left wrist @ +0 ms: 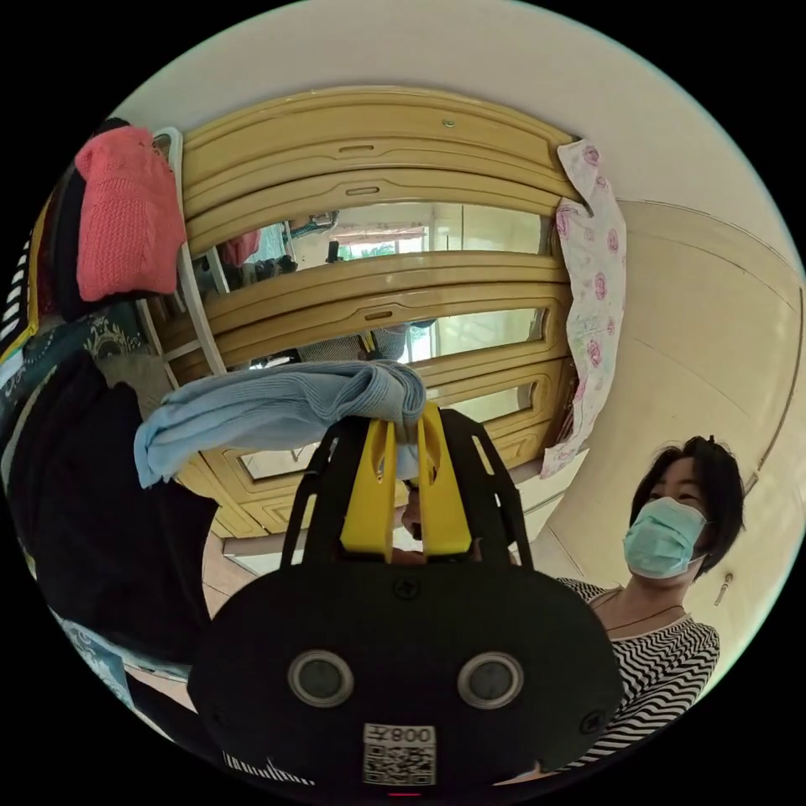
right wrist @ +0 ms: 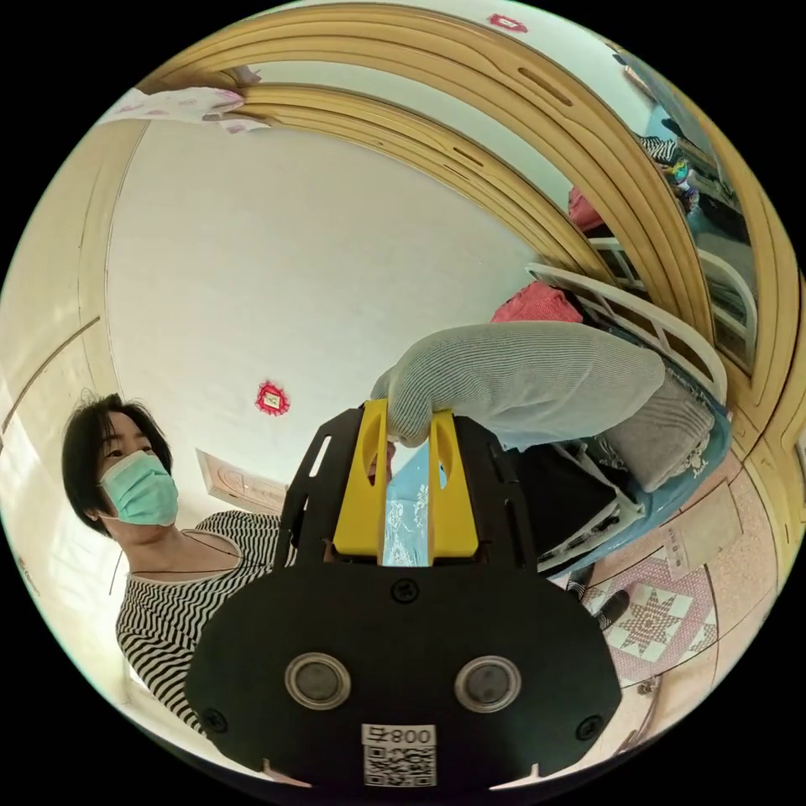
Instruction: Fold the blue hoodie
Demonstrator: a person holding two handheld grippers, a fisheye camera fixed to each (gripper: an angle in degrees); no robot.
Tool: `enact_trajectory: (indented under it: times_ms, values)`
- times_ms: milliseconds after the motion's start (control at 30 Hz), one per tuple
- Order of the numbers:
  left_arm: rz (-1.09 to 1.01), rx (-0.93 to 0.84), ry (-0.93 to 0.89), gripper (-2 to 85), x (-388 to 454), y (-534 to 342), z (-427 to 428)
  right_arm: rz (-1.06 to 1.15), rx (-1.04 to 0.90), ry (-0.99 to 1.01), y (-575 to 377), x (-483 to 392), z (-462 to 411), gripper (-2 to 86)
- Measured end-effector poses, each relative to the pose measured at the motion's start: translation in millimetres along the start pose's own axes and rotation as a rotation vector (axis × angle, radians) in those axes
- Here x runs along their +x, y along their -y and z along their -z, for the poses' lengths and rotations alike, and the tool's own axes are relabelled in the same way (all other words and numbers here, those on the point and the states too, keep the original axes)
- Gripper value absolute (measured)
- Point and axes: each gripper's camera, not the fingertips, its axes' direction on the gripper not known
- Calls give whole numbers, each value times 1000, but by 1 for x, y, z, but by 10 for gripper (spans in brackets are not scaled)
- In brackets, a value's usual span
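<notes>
Wooden wardrobe [left wrist: 369, 277] behind. I've got the blue hoodie [left wrist: 277, 407] lifted in the air, left claw [left wrist: 406, 445] and right claw [right wrist: 409, 432] each clamped on an edge (bunched). Looks early: folds still to do.

No legible text on anything in view.

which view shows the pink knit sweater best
The left gripper view: the pink knit sweater hangs in full over a white rail beside the wooden wardrobe, its knit texture clear. In the right gripper view just a small patch of it peeks out behind the blue hoodie.
</notes>
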Motion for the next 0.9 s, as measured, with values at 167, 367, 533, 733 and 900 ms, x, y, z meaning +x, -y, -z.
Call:
enact_trajectory:
  times_ms: [167,367,533,733,900]
  values:
    - [-7,115,121,52,-29,78,-37,7,-84,10,112,32,-17,75]
    - [7,250,257,51,-62,134,-76,34,-231,25,226,76,-51,75]
    - [61,267,357,51,-103,158,-116,39,-347,-40,285,107,-69,75]
    - [214,255,430,53,-157,174,-163,9,-469,-102,326,146,-84,74]
    - [251,277,437,53,-180,198,-190,30,-519,-128,363,150,-93,73]
